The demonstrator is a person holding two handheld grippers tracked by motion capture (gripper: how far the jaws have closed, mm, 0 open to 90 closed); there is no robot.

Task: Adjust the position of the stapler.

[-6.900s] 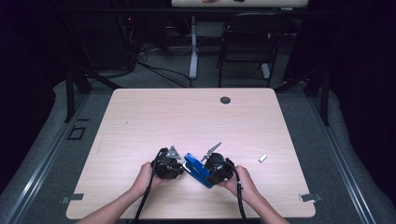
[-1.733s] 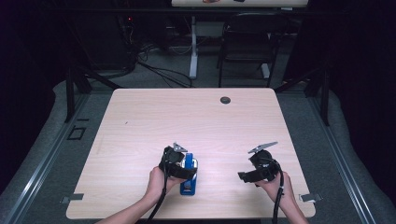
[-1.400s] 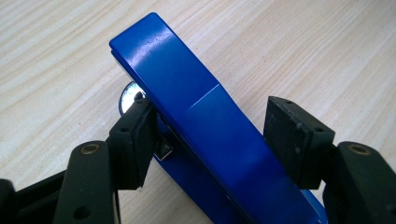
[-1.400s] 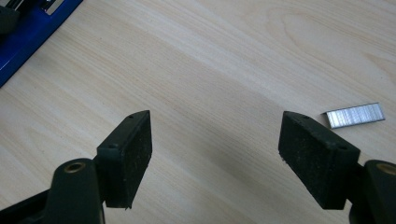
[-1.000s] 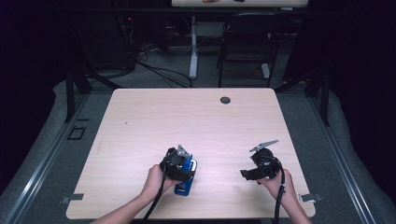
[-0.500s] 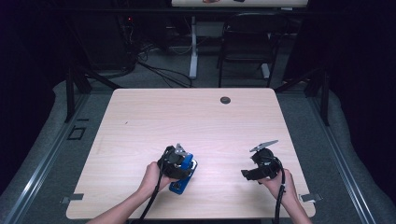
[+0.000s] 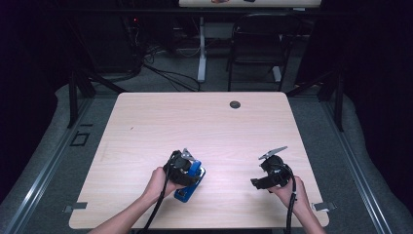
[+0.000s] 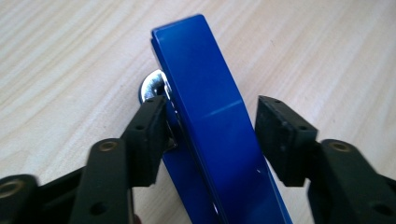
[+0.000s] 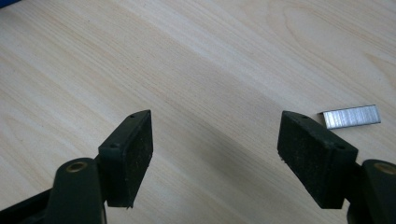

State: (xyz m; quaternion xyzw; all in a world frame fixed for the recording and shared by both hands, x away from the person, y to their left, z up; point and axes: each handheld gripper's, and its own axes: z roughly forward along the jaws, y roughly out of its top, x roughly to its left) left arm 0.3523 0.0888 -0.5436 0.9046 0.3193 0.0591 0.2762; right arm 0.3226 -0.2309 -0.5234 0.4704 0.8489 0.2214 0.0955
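A blue stapler [image 7: 187, 191] lies slanted on the wooden table [image 7: 160, 122] near the front edge. My left gripper [image 7: 189, 168] straddles it from above. In the left gripper view the stapler [image 8: 205, 88] runs between the jaws of the left gripper [image 8: 210, 123]. One pad [image 8: 149, 135] rests against the stapler's metal side and the other pad [image 8: 280, 135] stands a small gap off it; the jaws have just been opening. My right gripper [image 7: 263, 176] hovers at the front right, open and empty [image 9: 215, 149]. A silver strip of staples [image 9: 351, 116] lies just beyond its right pad.
A black round grommet [image 7: 235, 104] sits in the table near the far edge. A dark chair [image 7: 258, 39] and a white table leg [image 7: 201, 53] stand beyond the table. Cables trail from both grippers toward the front edge.
The right gripper left the stapler and moved to the front right, where it stays. The left hand has turned slightly, and the stapler lies more slanted than a second ago.
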